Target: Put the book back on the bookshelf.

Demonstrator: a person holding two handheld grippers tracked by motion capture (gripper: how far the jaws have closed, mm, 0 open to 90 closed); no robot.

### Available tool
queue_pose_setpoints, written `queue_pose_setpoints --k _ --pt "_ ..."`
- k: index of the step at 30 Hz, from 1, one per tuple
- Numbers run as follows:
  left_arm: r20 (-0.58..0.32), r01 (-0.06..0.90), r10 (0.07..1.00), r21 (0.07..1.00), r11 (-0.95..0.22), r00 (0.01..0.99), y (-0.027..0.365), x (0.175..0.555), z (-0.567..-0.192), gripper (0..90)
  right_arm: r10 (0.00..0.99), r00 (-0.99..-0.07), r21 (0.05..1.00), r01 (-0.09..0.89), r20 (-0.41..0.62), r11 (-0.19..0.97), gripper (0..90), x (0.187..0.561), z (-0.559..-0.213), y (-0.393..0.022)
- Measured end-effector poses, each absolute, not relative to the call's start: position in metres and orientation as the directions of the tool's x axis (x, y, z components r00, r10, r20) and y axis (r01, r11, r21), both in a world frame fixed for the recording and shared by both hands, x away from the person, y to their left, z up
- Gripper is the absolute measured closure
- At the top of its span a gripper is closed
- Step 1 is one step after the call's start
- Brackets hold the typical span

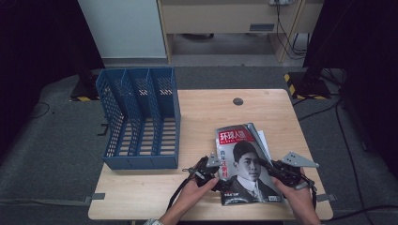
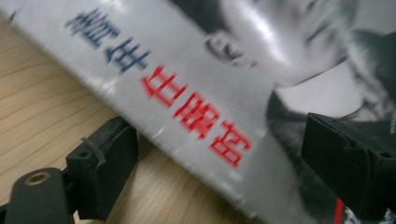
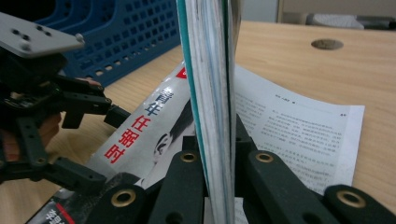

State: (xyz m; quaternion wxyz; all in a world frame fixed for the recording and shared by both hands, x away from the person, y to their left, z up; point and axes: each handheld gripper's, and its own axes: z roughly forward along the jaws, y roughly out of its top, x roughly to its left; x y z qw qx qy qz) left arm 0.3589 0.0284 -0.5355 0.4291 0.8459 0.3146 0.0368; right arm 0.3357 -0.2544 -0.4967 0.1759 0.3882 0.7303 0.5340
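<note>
Magazine (image 1: 246, 161) on table (image 1: 206, 112), between the claws: left gripper (image 1: 212, 174) at its left edge, jaws straddling that edge; right gripper (image 1: 277, 169) clamped on its right-side pages. File rack (image 1: 141, 119) sits left of and beyond left gripper. Loose sheet (image 3: 299, 135) lies under the magazine, beyond right gripper.

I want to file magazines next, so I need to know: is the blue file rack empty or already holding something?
Empty. In the high view, all three slots of the blue file rack show only bare slats and mesh walls.
</note>
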Motion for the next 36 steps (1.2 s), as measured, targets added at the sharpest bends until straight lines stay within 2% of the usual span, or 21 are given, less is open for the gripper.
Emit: queue_pose_setpoints --k 3,7,12,16,17,22,24,25,26,28,29,32,34,35,36 --pt "-0.213 0.503 0.559 0.746 -0.437 0.801 0.027 0.36 -0.536 7.5 0.76 -0.631 0.91 0.39 0.156 0.138 87.9 0.338 -0.501 -0.253" --pt "-0.194 0.5 0.581 0.752 -0.43 0.79 0.029 0.359 -0.535 16.2 0.775 -0.613 0.893 0.422 0.153 0.157 87.7 0.343 -0.507 -0.252" --pt "-0.191 0.49 0.568 0.754 -0.437 0.801 0.028 0.355 -0.534 26.9 0.788 -0.609 0.838 0.476 0.095 0.267 85.8 0.348 -0.52 -0.241" --pt "-0.171 0.483 0.576 0.752 -0.447 0.799 0.028 0.353 -0.534 28.4 0.786 -0.612 0.825 0.487 0.088 0.286 81.6 0.348 -0.523 -0.237" --pt "-0.165 0.479 0.575 0.754 -0.45 0.801 0.029 0.353 -0.534 29.2 0.786 -0.613 0.82 0.489 0.081 0.297 76.5 0.349 -0.524 -0.237" --pt "-0.136 0.461 0.578 0.756 -0.465 0.805 0.028 0.351 -0.535 31.8 0.841 -0.54 0.756 0.559 0.022 0.34 31.0 0.353 -0.529 -0.241" --pt "-0.128 0.457 0.579 0.755 -0.47 0.806 0.028 0.351 -0.534 32.1 0.868 -0.496 0.747 0.572 -0.013 0.338 25.0 0.355 -0.53 -0.249" --pt "-0.128 0.457 0.579 0.755 -0.47 0.806 0.028 0.351 -0.534 32.7 0.868 -0.496 0.747 0.572 -0.013 0.338 25.0 0.355 -0.53 -0.249" --pt "-0.125 0.456 0.579 0.756 -0.471 0.806 0.028 0.351 -0.534 33.3 0.893 -0.449 0.751 0.589 -0.002 0.298 19.3 0.356 -0.528 -0.257" --pt "-0.127 0.457 0.58 0.757 -0.468 0.804 0.028 0.351 -0.534 34.9 0.903 -0.427 0.748 0.613 0.042 0.255 18.3 0.356 -0.527 -0.262" --pt "-0.127 0.458 0.583 0.757 -0.466 0.802 0.028 0.351 -0.534 35.4 0.905 -0.421 0.733 0.636 0.067 0.241 10.9 0.356 -0.529 -0.264" --pt "-0.13 0.461 0.586 0.758 -0.462 0.8 0.028 0.351 -0.534 36.5 0.887 -0.457 0.708 0.647 0.064 0.282 10.0 0.355 -0.534 -0.262" --pt "-0.137 0.465 0.585 0.758 -0.457 0.799 0.029 0.352 -0.534 38.1 0.883 -0.465 0.717 0.638 0.068 0.281 19.7 0.355 -0.533 -0.26" --pt "-0.137 0.465 0.585 0.758 -0.457 0.799 0.029 0.352 -0.534 39.2 0.883 -0.465 0.717 0.638 0.068 0.281 19.7 0.355 -0.533 -0.26" --pt "-0.15 0.476 0.586 0.754 -0.452 0.796 0.031 0.354 -0.533 41.0 0.878 -0.473 0.724 0.63 0.07 0.282 29.2 0.355 -0.533 -0.257"
